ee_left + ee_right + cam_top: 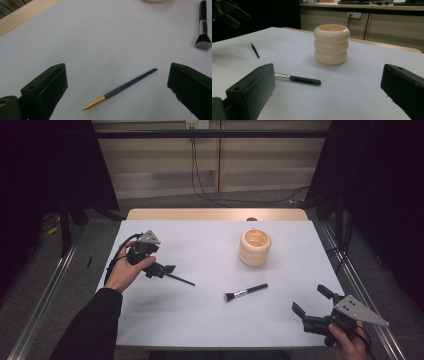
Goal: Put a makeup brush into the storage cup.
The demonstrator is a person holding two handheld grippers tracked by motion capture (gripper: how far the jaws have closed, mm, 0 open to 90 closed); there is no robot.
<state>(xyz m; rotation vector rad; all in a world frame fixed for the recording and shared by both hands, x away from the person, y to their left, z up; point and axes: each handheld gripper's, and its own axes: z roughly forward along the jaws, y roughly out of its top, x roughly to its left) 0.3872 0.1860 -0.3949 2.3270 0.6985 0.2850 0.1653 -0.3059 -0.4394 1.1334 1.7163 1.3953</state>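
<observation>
The left gripper (167, 269), jaws wide open and empty, hovers over the thin pencil (120, 89), whose long axis runs from seven to two o'clock between them in its view, while the right gripper (311, 301), equally open and empty, sits well apart.

Thin dark pencil (122, 87), gold-tipped, lies flat on the white table (200, 310)

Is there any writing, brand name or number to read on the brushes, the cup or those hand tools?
None can be read.
Makeup brush: no print on its handle.
Thin brush: plain.
Cream ringed holder: plain.
Left gripper and right gripper: no labels legible.
</observation>
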